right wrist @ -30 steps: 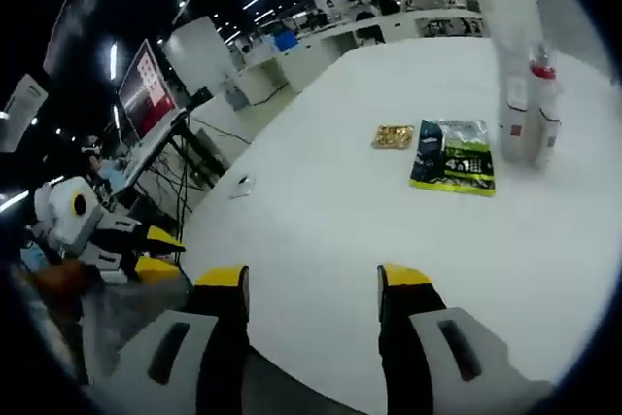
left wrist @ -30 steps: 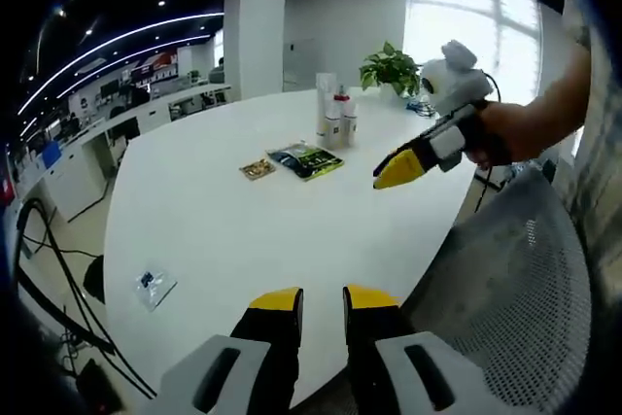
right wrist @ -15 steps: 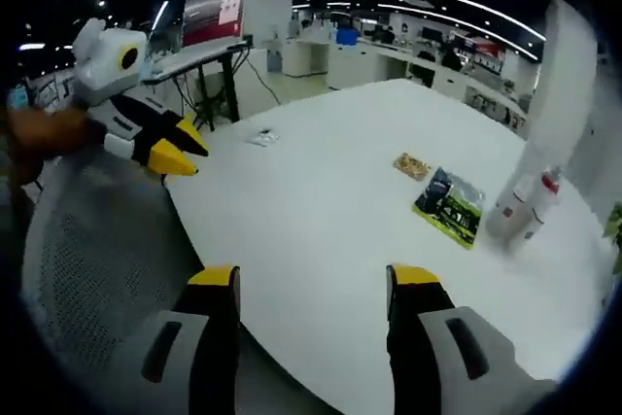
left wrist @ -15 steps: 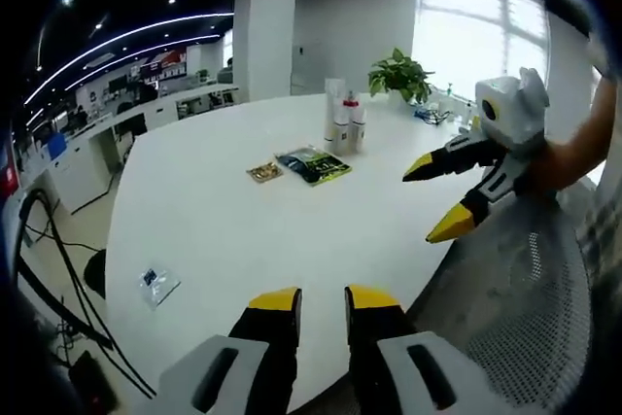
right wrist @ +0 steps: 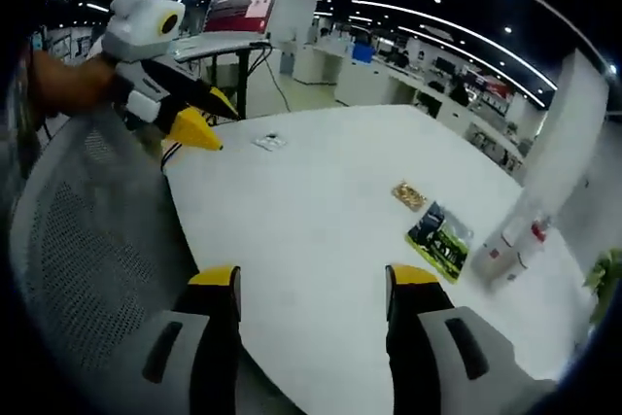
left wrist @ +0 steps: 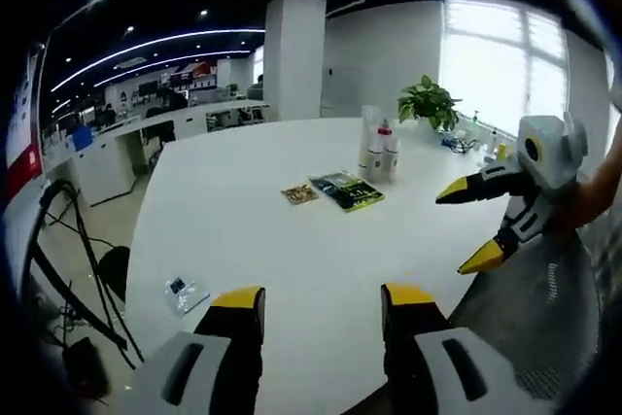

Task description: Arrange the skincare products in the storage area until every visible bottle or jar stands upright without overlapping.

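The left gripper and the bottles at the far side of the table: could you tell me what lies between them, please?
In the left gripper view, bare white table lies beyond the left gripper, then a green packet and small snack packet, just before the bottles.

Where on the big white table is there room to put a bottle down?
Lots of bare table lies between the grippers' edge and the green packet. It is crowded at the far side, where the bottles cluster beside the packet and small snack pack.
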The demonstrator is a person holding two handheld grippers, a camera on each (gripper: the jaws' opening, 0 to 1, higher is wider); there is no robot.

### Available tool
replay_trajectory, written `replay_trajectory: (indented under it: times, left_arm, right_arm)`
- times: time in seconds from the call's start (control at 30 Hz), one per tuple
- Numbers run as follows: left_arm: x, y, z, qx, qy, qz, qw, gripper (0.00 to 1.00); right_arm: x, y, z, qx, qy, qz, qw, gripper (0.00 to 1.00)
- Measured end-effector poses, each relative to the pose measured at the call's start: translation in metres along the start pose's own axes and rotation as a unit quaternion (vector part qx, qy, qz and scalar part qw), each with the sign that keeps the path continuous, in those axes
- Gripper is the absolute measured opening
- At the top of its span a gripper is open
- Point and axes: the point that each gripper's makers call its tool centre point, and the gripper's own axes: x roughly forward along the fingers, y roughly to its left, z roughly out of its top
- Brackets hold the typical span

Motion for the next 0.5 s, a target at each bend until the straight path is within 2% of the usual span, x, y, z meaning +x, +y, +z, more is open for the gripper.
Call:
replay_trajectory:
  times: [0.07,0.1,0.13,0.2,0.27,0.37,0.4,0.5]
  left_arm:
    - [0.002,0.015,0.006,-0.021,-0.018,0.02,0.9994,0.73]
    - [0.004,0.026,0.003,-0.048,-0.007,0.034,0.9983,0.81]
    - [0.006,0.031,0.003,-0.069,-0.004,0.033,0.9971,0.9]
    - [0.014,0.05,0.005,-0.087,-0.003,0.041,0.9954,0.98]
    - [0.021,0.065,-0.001,-0.064,0.035,0.031,0.9969,1.0]
    - [0.031,0.09,-0.01,0.026,0.078,0.033,0.9961,1.0]
    - [0.037,0.102,-0.014,0.056,0.096,0.033,0.9933,1.0]
    - [0.051,0.116,-0.032,0.093,0.156,0.0,0.9834,1.0]
  right_arm:
    - [0.0,0.001,0.001,-0.005,-0.003,0.002,1.0,0.58]
    - [0.001,0.0,0.002,-0.009,-0.002,0.004,0.9999,0.57]
    - [0.002,0.0,0.003,-0.009,-0.001,0.006,0.9999,0.57]
    - [0.005,-0.001,0.001,0.004,0.001,0.012,0.9999,0.57]
    - [0.006,-0.001,-0.001,0.004,0.005,0.013,0.9999,0.56]
    - [0.006,0.003,-0.002,0.001,0.004,0.022,0.9998,0.55]
    - [0.006,0.003,-0.004,-0.001,0.007,0.021,0.9998,0.55]
    - [0.007,0.001,-0.008,0.001,0.013,0.02,0.9997,0.55]
